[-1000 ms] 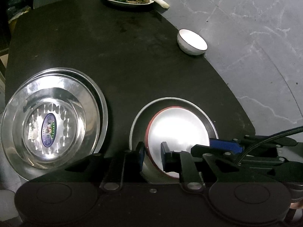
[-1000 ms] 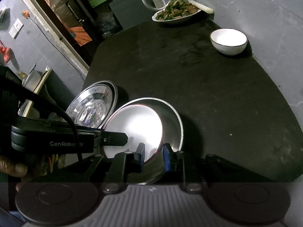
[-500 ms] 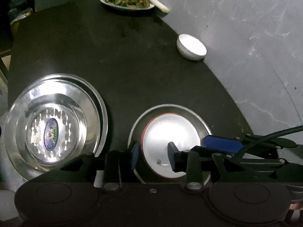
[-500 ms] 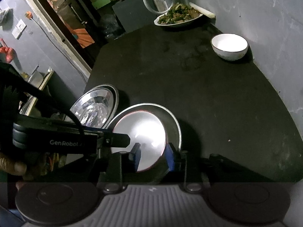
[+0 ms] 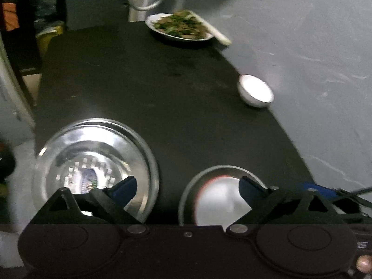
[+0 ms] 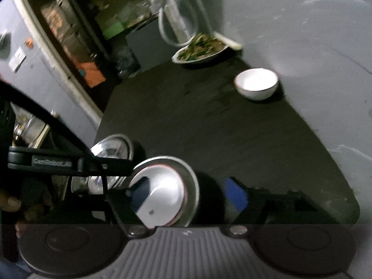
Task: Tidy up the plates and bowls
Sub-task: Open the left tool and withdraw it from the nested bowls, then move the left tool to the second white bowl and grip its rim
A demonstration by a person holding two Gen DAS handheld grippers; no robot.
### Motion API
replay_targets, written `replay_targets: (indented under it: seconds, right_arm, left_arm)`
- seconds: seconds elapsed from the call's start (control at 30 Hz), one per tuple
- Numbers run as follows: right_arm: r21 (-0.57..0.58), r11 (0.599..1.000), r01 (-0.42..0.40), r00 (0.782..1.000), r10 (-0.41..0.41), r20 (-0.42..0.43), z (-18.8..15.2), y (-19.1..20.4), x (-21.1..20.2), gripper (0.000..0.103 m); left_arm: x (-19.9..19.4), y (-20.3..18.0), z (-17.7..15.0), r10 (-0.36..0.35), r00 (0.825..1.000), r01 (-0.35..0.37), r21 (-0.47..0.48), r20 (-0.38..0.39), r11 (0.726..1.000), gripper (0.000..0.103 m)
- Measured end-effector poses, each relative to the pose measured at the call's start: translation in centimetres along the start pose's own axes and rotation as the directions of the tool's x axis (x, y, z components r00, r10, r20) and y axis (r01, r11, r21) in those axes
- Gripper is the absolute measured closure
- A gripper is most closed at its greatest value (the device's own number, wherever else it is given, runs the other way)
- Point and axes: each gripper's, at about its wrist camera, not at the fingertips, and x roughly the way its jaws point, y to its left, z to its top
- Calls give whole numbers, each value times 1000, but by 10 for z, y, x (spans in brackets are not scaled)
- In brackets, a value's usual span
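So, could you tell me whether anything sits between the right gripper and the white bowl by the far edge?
Nothing visible does. Between the right gripper and the white bowl lies only bare black tabletop.

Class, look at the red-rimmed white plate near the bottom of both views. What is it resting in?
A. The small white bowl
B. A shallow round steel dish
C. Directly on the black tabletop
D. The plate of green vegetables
B: the red-rimmed white plate lies inside the shallow round steel dish, whose rim rings it.

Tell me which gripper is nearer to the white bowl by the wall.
Neither clearly. Both the left gripper and the right gripper hang open over the red-rimmed plate, far across the table from the white bowl.
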Motion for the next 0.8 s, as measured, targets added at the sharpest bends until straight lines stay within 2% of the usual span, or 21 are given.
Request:
replay_targets:
  seconds: [0.07, 0.13, 0.23, 0.37, 0.5, 0.67, 0.8]
  right_arm:
    - [32, 999, 14, 1000, -15, 22, 0, -7, -3, 4]
    - [73, 997, 36, 999, -38, 33, 0, -14, -4, 1]
    - [160, 984, 77, 997, -81, 19, 0, -28, 0, 0]
    - [296, 949, 111, 992, -122, 19, 3, -52, 7, 0]
    - [361, 916, 172, 980, -195, 29, 15, -66, 19, 0]
    - [458, 859, 228, 957, -284, 54, 36, -76, 33, 0]
    - [524, 821, 226, 947, -310, 78, 51, -82, 47, 0]
  left_arm:
    - [5, 4, 4, 33, 999, -33, -19, -3, 999, 3]
    - [10, 9, 11, 53, 999, -53, -41, -13, 998, 3]
    - [15, 12, 21, 65, 998, -66, -60, -14, 996, 1]
    - [26, 7, 42, 82, 997, -83, -52, -13, 995, 1]
    - [43, -6, 68, 90, 996, -90, -29, -4, 996, 1]
    - [70, -26, 102, 88, 996, -88, 23, 6, 996, 1]
    - [95, -45, 130, 56, 998, -57, 87, 15, 995, 1]
